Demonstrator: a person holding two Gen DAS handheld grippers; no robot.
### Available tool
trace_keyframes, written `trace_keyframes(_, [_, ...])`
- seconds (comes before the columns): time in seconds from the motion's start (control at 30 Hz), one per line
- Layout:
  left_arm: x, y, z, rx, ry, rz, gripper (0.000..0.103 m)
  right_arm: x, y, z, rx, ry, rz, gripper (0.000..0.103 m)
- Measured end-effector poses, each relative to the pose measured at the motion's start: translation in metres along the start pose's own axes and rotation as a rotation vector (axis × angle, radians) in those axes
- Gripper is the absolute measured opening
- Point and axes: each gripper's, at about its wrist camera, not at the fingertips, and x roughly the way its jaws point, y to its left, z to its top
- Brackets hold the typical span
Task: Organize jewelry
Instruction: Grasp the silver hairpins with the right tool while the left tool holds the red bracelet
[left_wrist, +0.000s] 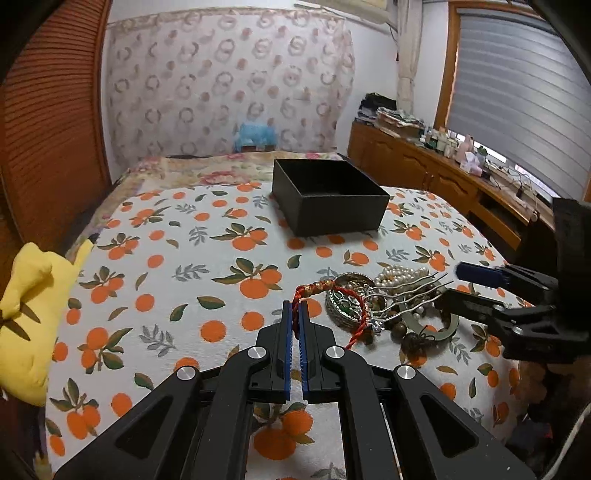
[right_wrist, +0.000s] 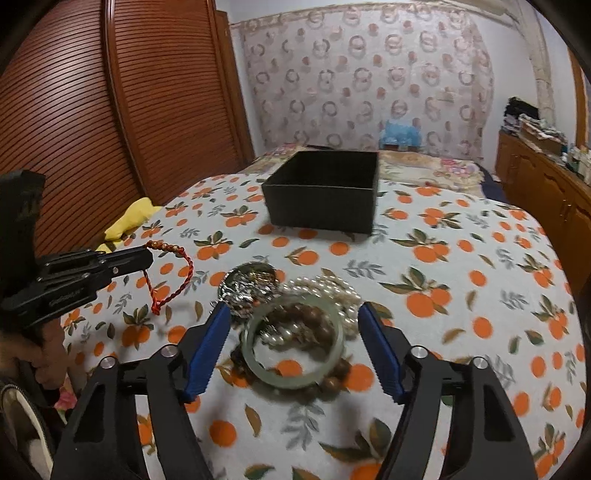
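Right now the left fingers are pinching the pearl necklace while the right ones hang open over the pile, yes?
Not quite: the left gripper pinches the red cord bracelet, not the pearls, which lie in the pile. The left wrist view shows this. The right gripper does hang open over the pile.

Left gripper (left_wrist: 295, 308) clamps red cord bracelet (left_wrist: 334, 295); right gripper (left_wrist: 448, 282) spread beside jewelry pile (left_wrist: 391, 302)

Matt black box (left_wrist: 334, 212), twisted-cord bracelet (right_wrist: 173, 275)

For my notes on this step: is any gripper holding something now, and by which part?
The left gripper pinches the red cord bracelet on its cord, near the beaded end. The right gripper is open and holds nothing.
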Motion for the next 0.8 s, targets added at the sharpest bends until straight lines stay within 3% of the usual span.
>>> trace_keyframes(0.4, [0.001, -0.001, -0.008, -0.004, 0.002, -0.004, 0.002, 0.018, 0.012, 0.014, 0.000, 0.014, 0.011, 0.036])
trace_keyframes(0.8, [-0.002, 0.005, -0.010, -0.018, -0.007, -0.006, 0.002, 0.023, 0.033, 0.040, -0.007, -0.022, 0.055, 0.034])
